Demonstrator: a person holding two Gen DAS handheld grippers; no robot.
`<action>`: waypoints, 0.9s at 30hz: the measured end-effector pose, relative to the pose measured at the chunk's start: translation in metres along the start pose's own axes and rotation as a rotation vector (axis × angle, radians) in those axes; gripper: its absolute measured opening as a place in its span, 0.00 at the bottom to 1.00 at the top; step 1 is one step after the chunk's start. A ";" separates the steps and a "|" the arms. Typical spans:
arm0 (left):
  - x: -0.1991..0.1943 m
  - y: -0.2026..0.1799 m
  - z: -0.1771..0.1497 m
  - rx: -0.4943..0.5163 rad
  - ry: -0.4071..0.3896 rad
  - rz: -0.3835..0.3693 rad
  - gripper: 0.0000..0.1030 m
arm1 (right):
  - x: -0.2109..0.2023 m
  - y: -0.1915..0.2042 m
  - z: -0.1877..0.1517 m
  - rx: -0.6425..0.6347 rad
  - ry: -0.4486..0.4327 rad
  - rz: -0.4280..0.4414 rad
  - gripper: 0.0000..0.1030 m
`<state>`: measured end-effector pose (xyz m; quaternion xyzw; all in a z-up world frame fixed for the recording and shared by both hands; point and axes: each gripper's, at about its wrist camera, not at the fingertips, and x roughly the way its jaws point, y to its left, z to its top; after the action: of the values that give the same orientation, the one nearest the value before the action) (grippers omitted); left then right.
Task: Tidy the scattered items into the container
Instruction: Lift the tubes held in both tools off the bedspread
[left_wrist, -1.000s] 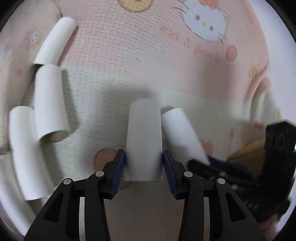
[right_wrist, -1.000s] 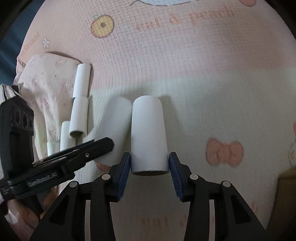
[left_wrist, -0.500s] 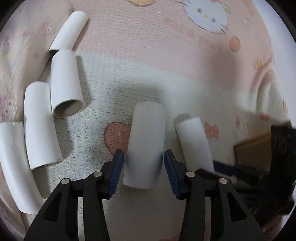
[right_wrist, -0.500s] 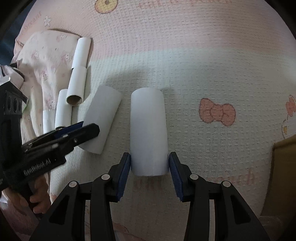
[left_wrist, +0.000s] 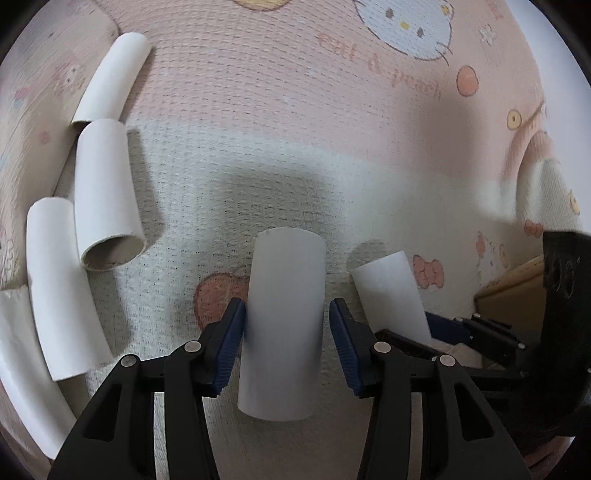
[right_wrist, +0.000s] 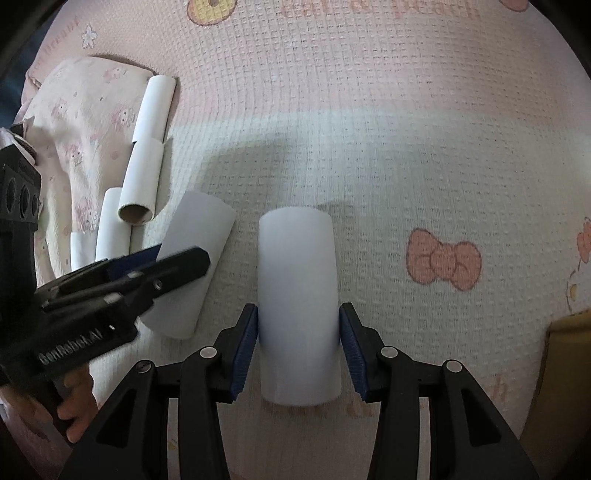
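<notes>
My left gripper (left_wrist: 286, 341) is shut on a white cardboard tube (left_wrist: 284, 317) and holds it above the blanket. My right gripper (right_wrist: 298, 345) is shut on another white tube (right_wrist: 298, 295), also lifted. Each view shows the other gripper with its tube: the right one in the left wrist view (left_wrist: 476, 332), the left one in the right wrist view (right_wrist: 122, 280). Several more white tubes lie at the left on the blanket (left_wrist: 105, 192) (right_wrist: 142, 177). A brown cardboard box shows at the right edge (left_wrist: 513, 295) (right_wrist: 569, 369).
A pink and white cartoon-print waffle blanket (right_wrist: 369, 129) covers the surface. A folded printed cloth (right_wrist: 85, 122) lies at the far left beside the loose tubes. A hand (right_wrist: 70, 417) grips the left gripper's handle.
Both grippers, each still holding its tube, have shifted over the blanket. The loose tubes at the left look closer in the left wrist view. The box edge shows more at the right.
</notes>
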<state>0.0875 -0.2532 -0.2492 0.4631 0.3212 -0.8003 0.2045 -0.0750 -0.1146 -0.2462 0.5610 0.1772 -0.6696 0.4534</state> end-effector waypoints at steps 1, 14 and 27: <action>0.002 0.000 0.000 0.002 -0.001 0.003 0.49 | 0.001 0.000 0.000 -0.001 -0.006 0.002 0.41; 0.006 -0.004 -0.003 0.026 -0.028 0.024 0.46 | 0.007 0.015 0.005 -0.089 -0.050 -0.101 0.40; -0.019 -0.015 -0.010 0.061 -0.063 0.022 0.46 | -0.019 0.023 0.012 -0.095 -0.039 -0.098 0.39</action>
<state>0.0931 -0.2348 -0.2316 0.4473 0.2849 -0.8217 0.2089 -0.0645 -0.1283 -0.2188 0.5166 0.2270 -0.6925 0.4495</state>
